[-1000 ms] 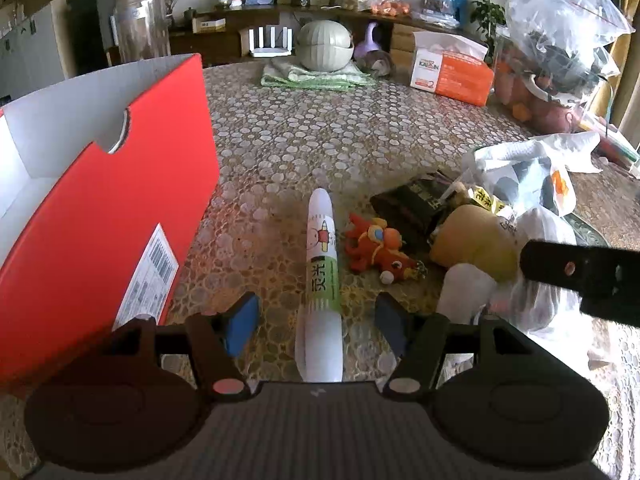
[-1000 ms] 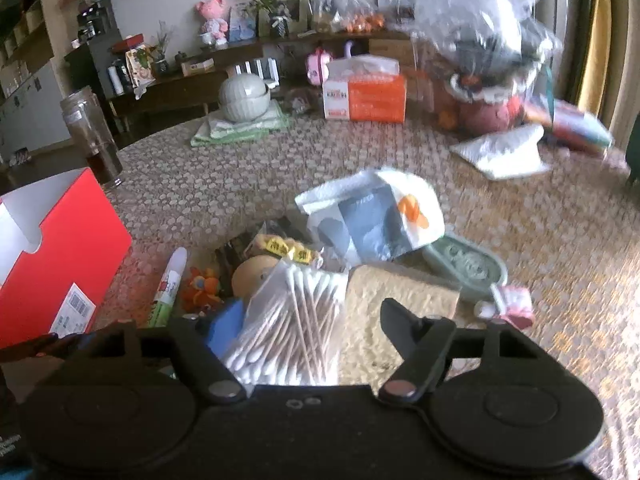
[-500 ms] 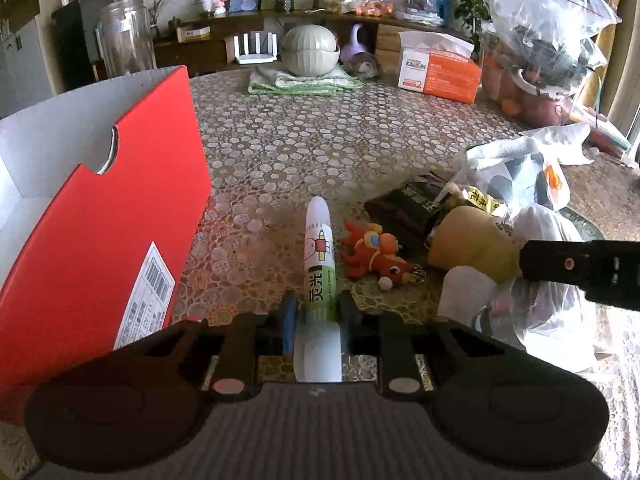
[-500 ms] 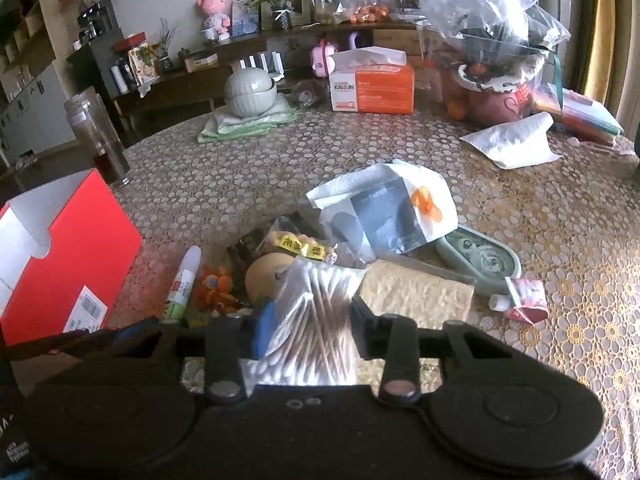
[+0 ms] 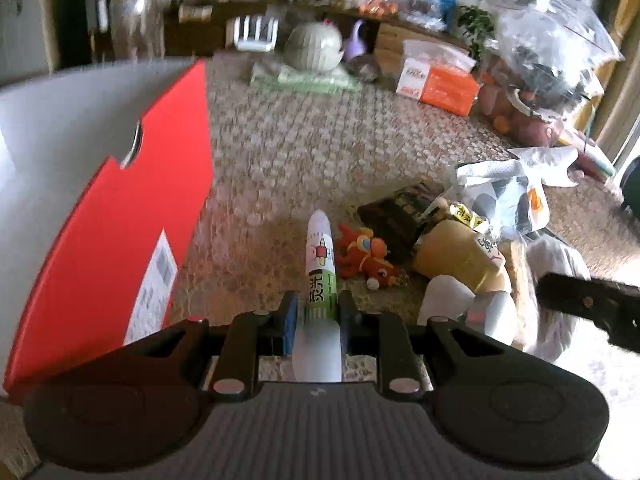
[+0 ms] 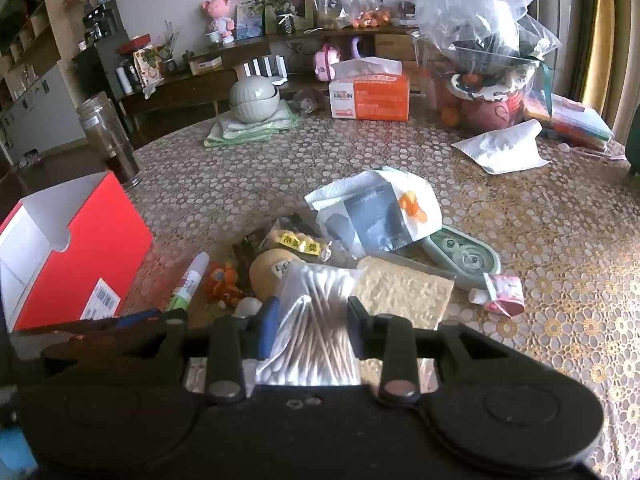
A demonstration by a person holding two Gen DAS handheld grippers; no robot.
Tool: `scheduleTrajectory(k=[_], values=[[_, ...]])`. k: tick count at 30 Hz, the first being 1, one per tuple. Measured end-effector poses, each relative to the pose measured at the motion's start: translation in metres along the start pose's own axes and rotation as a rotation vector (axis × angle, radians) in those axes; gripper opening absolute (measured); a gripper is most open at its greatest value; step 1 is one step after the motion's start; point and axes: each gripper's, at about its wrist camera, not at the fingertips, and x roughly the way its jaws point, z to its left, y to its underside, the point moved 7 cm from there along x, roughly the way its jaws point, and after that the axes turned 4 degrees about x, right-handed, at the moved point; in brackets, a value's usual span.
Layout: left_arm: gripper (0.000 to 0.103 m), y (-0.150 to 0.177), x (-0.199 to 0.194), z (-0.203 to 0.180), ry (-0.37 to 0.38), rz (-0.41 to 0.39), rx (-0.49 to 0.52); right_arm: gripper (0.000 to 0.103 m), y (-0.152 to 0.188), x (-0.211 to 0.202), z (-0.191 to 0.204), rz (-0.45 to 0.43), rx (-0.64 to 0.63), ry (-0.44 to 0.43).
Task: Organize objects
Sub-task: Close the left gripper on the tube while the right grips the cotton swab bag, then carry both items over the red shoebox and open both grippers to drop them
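Both your grippers are pinching items on the patterned table.

Your left gripper (image 5: pixel 316 316) clamps a white-and-green glue stick (image 5: pixel 319 268) beside the red box (image 5: pixel 120 232); your right gripper (image 6: pixel 310 320) squeezes a cotton-swab bag (image 6: pixel 316 320) in the clutter pile.

Two close, downward wrist views, shared red box (image 5: pixel 120 216)

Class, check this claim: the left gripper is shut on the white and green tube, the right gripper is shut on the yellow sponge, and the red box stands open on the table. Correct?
Not quite. The right gripper is shut on the bag of cotton swabs, as the right wrist view shows; the yellow sponge lies beside it. The left gripper is shut on the tube, and the red box stands open.
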Motion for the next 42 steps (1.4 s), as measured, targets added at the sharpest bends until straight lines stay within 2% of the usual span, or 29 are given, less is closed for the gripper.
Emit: scheduleTrajectory(k=[10,15,21,24,34,42], values=[[0.02,-0.01,-0.023,0.005,0.016,-0.017,-0.035,0.035,-0.002,-0.023,0.006,0.009,-0.043,-0.012],[0.02,-0.012,-0.027,0.004,0.054,0.017,-0.07,0.035,0.0,-0.031,0.012,0.034,-0.074,-0.024],[0.02,-0.016,-0.038,0.01,0.064,0.005,-0.099,0.035,-0.005,-0.042,0.016,0.022,-0.086,-0.028],[0.016,-0.022,-0.045,0.013,0.079,0.002,-0.124,0.035,-0.008,-0.046,0.02,0.023,-0.092,-0.035],[0.016,-0.044,-0.068,0.02,0.09,-0.04,-0.126,0.035,-0.022,-0.06,0.041,0.002,-0.115,-0.063],[0.016,-0.064,-0.107,0.036,0.092,-0.109,-0.101,0.035,-0.046,-0.069,0.087,-0.034,-0.193,-0.115]])
